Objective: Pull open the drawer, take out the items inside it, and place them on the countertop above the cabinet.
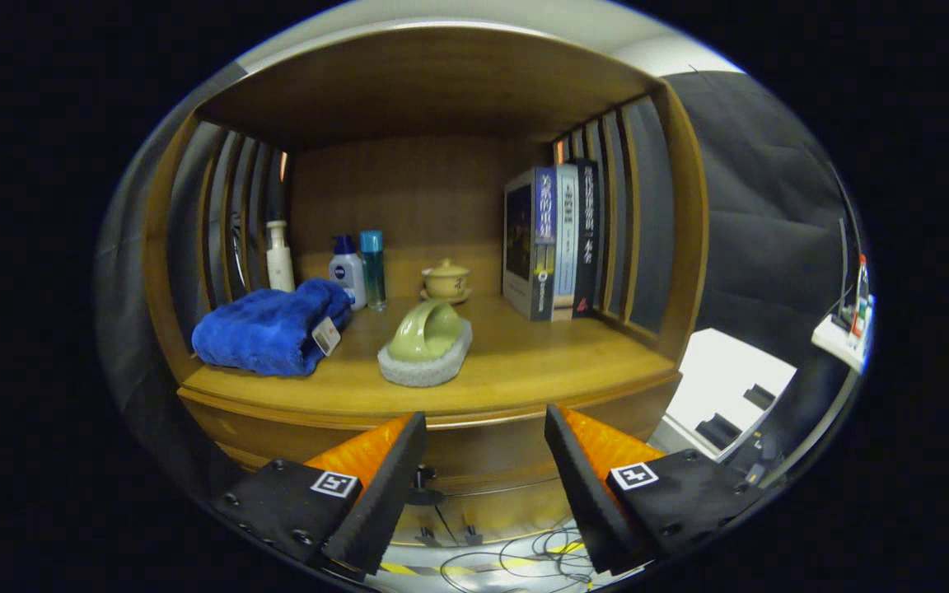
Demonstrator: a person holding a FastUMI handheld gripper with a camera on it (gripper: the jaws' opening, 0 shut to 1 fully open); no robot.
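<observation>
Fingers wide apart and holding nothing, gripper hanging in front of the cabinet's front edge.

Reading the countertop from its left edge across: I've got a folded blue towel at the front left corner, tag hanging off its right side. Behind it, along the back wall, a white pump bottle, then a white bottle with a blue cap and a slim teal bottle side by side. Near the front edge, about the middle, a green-handled scrubber with a pale pad; behind it a small lidded cup on a saucer. Toward the right side, a row of upright books against the slatted wall. Below the countertop, between my fingers, I see the drawer front, and I can't tell whether it's pulled out.
</observation>
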